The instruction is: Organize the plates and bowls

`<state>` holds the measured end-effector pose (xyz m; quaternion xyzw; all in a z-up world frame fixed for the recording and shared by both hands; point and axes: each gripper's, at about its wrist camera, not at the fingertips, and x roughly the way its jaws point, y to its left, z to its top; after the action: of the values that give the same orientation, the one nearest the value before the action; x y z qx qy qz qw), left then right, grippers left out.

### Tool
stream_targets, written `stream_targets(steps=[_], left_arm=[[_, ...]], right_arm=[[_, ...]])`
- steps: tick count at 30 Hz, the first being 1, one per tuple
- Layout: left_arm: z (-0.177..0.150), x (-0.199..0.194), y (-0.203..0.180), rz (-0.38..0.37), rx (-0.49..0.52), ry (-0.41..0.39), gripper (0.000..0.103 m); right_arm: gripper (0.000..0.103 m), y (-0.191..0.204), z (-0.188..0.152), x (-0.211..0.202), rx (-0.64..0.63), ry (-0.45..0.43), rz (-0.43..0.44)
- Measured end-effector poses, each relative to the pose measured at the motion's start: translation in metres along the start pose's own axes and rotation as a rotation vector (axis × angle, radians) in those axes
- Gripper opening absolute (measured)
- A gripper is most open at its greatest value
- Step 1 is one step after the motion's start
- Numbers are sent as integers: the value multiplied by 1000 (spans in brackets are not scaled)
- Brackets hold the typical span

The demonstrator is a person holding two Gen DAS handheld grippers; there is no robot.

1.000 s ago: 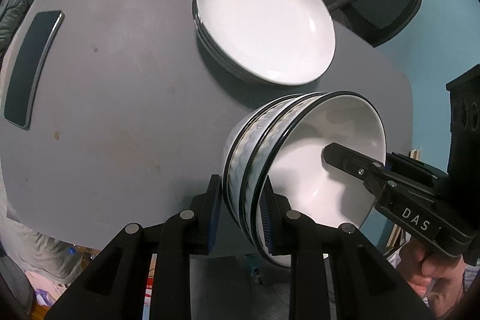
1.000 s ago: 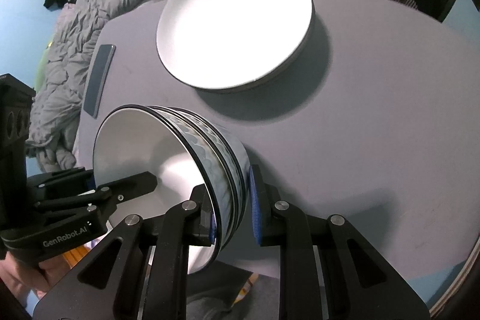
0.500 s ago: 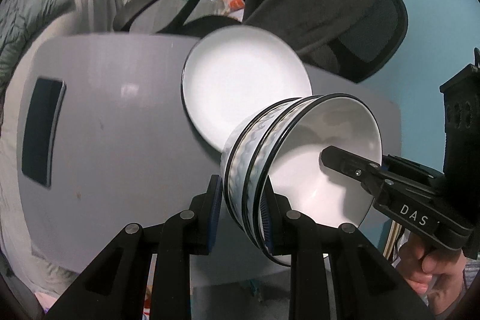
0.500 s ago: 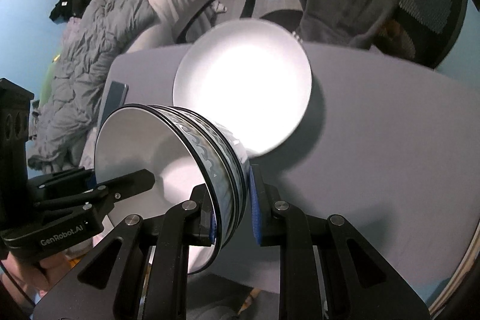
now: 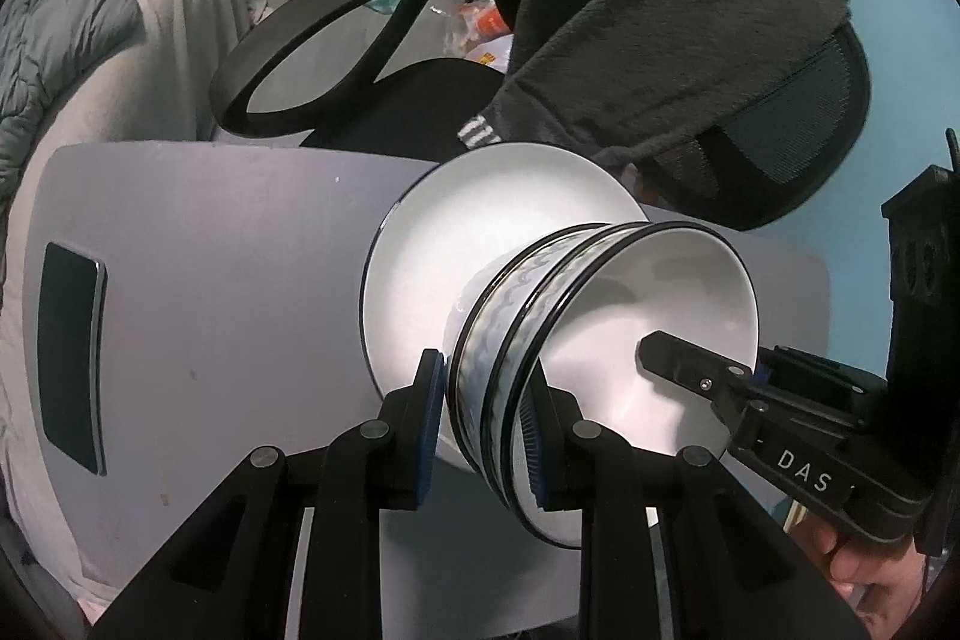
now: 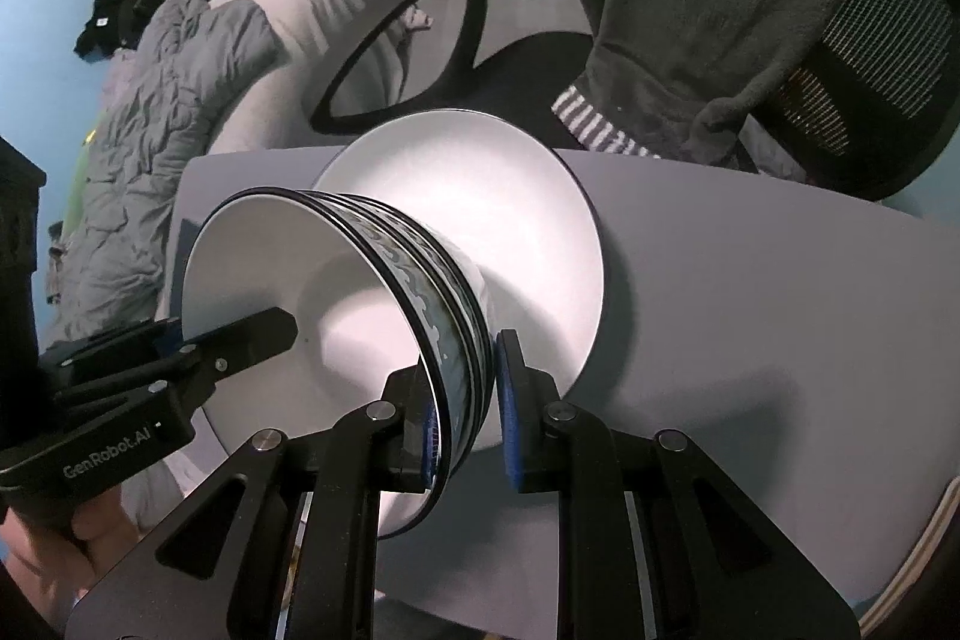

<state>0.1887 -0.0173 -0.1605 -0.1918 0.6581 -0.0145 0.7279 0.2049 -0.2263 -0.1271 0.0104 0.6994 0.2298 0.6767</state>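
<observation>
Holding nested bowls [image 5: 528, 340] above stacked plates [image 5: 480, 220] on a grey surface [image 5: 240, 244].
Left gripper [image 5: 483, 418] and right gripper [image 6: 465, 400] jaws clamp opposite rims; phone [image 5: 72, 364] left, bed [image 6: 174, 70], office chair [image 5: 798, 100] behind.

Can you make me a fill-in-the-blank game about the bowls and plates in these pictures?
1. Both grippers, the left gripper and right gripper, clamp the rim of the nested ____.
2. The white plates rest on the grey ____.
3. A dark blanket hangs over the back of the ____.
4. The band around each bowl's outside is ____ and wavy.

Missing words: bowls; table; chair; blue
</observation>
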Motion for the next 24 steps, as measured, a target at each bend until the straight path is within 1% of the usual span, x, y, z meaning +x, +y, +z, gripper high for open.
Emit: stream_targets(steps=[3, 5, 11, 15, 17, 18, 22, 23, 24], left_arm=[[6, 7, 0, 5, -1, 10, 24], [7, 8, 0, 4, -7, 1, 24], [10, 13, 2, 21, -15, 3, 24], [8, 11, 6, -8, -25, -5, 24], [8, 12, 8, -22, -36, -5, 24], [7, 11, 9, -18, -36, -7, 26], [4, 7, 8, 31, -29, -36, 30], [3, 3, 8, 37, -31, -43, 33], [2, 0, 7, 38, -33, -51, 38]], right_arm=[[16, -4, 7, 7, 2, 20, -2], [17, -6, 9, 9, 1, 29, -5], [17, -8, 17, 10, 1, 39, -5], [18, -2, 18, 10, -21, 41, -29], [18, -3, 19, 11, -26, 37, -26], [18, -3, 18, 10, -37, 30, -29], [18, 5, 19, 4, -88, -12, -97], [21, 8, 19, 1, -98, -22, -111], [24, 9, 19, -1, -106, -29, -122]])
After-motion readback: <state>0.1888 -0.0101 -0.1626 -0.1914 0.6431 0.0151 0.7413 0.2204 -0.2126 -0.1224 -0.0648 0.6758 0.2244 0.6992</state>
